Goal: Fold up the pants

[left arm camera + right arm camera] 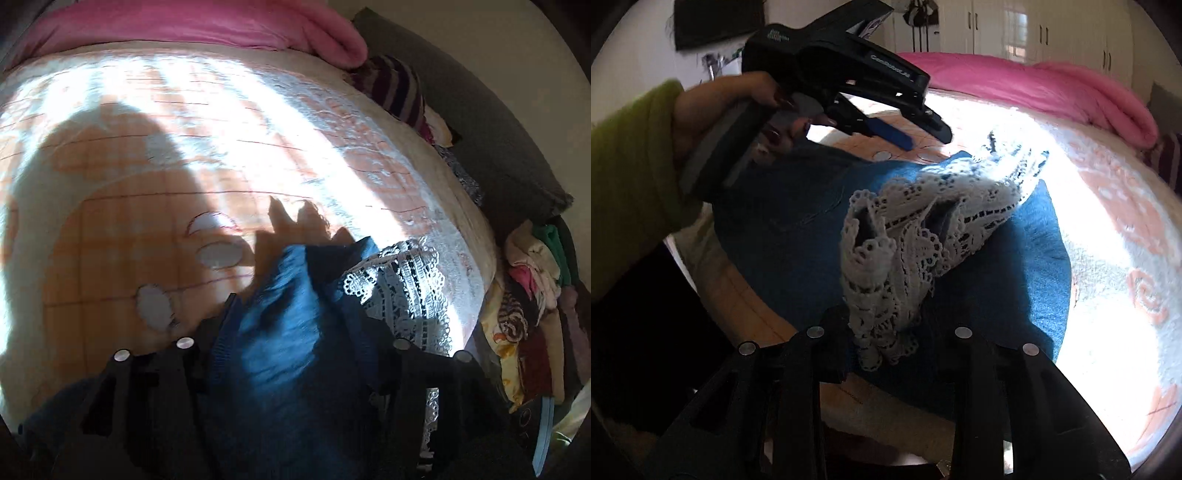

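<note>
Lying on the fluffy bedspread point(1108, 229), blue knit pants point(997, 288) are seen; their white lace hem point(886, 258) is pinched by the right gripper point(890, 343), while the left gripper point(923, 134) is held open, empty.

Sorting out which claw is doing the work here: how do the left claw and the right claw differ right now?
The left claw hangs open above the blue pants, nothing between its fingers; the right claw has the white lace hem bunched between its fingers. The left claw is seen from the side, the right claw from behind. Both are black and point down at the bed.
</note>
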`<state>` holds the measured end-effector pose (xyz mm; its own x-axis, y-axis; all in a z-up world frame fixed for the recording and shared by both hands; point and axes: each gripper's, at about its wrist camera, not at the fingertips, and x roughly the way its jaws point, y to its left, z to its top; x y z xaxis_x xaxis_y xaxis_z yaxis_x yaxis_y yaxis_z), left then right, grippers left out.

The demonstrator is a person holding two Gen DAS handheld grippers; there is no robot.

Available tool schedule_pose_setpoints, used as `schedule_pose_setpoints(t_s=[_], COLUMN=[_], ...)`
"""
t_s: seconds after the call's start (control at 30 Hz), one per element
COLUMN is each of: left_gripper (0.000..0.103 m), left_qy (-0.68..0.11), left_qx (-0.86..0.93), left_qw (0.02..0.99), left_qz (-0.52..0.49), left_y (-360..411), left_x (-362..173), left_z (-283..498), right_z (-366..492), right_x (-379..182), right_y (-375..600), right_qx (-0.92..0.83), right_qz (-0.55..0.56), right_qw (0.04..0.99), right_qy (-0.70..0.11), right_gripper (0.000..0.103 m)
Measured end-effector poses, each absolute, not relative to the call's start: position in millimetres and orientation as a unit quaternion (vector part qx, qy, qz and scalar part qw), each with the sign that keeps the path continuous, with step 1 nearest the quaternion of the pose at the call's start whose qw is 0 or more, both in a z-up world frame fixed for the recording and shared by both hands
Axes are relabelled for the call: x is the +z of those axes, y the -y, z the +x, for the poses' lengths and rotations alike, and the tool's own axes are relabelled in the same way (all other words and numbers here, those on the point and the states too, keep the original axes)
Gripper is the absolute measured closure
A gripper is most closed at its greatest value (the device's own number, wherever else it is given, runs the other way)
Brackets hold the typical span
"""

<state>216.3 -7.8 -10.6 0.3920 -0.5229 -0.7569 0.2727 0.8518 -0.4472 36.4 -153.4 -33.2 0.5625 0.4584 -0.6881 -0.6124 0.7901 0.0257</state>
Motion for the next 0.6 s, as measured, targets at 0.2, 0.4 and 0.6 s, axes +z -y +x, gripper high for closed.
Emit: schedule_pose_setpoints(t_s=[0.2,0.4,0.6], left_gripper=[0.027,0.018,0.026], left_qy=[-0.473,-0.503,-0.516], left_qx=[-0.299,-0.328,-0.300], left_qw=[0.799,0.754,0.759], left_qz=[-0.219,-0.266,-0.260], left_y=[-5,10,16], left_x=[-3,-26,-45], left_z=[211,213,215], right_z=[29,15,7], right_x=[-30,-36,-36], right_y=[148,129,115], right_qx=[0.299,0.304,0.291], right_qz=[-0.121,-0.169,-0.187], right_qw=[0.883,0.879,0.883], right_qy=[-0.341,-0.326,-0.318], right_gripper=[0.072,0.066,0.061])
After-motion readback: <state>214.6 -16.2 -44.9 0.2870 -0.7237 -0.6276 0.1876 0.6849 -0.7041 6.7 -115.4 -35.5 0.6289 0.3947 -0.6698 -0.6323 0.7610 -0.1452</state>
